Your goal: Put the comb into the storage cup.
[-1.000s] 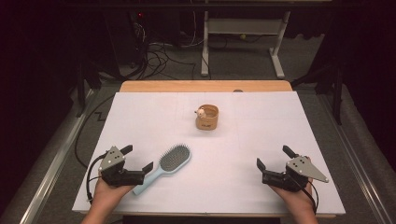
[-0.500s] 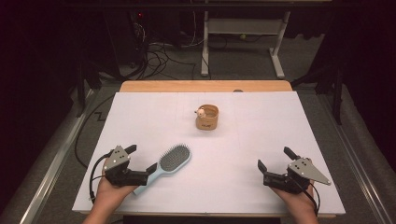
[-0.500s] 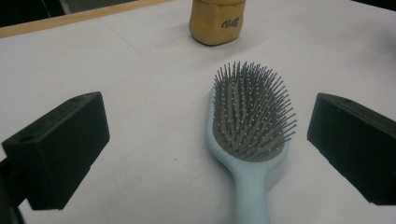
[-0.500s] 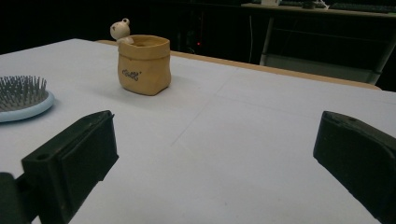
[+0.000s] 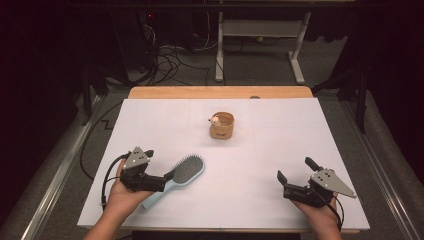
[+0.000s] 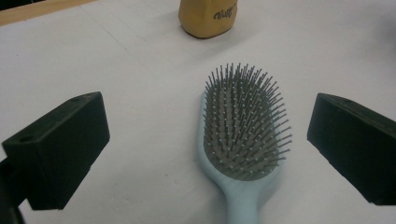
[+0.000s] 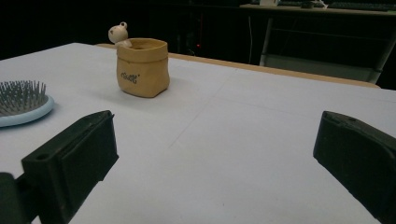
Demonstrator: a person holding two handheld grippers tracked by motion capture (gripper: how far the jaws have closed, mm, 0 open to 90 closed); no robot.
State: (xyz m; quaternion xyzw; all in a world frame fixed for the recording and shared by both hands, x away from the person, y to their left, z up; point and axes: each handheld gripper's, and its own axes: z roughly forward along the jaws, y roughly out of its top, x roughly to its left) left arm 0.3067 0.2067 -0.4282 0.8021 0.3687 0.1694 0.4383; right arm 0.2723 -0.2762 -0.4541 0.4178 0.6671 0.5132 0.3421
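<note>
A pale blue hairbrush (image 5: 180, 176) lies bristles up at the front left of the white table, its handle pointing toward the person. My left gripper (image 5: 161, 169) is open, low over the handle end; in the left gripper view the brush head (image 6: 246, 127) lies between the wide-apart jaws, touching neither. A small tan pouch (image 5: 222, 126) with a little round figure at its rim stands upright mid-table, also seen as a tan pouch (image 7: 141, 66) ahead and left. My right gripper (image 5: 295, 170) rests open at the front right, nothing between its jaws.
The white table cover (image 5: 280, 130) ends in a wooden edge (image 5: 220, 92) at the back. Beyond it are a dark floor with cables (image 5: 170, 55) and a white frame stand (image 5: 260, 45). Metal rails run along both sides.
My left gripper has shifted a little back toward the person and turned more in line with the brush handle. The right gripper has barely moved.
</note>
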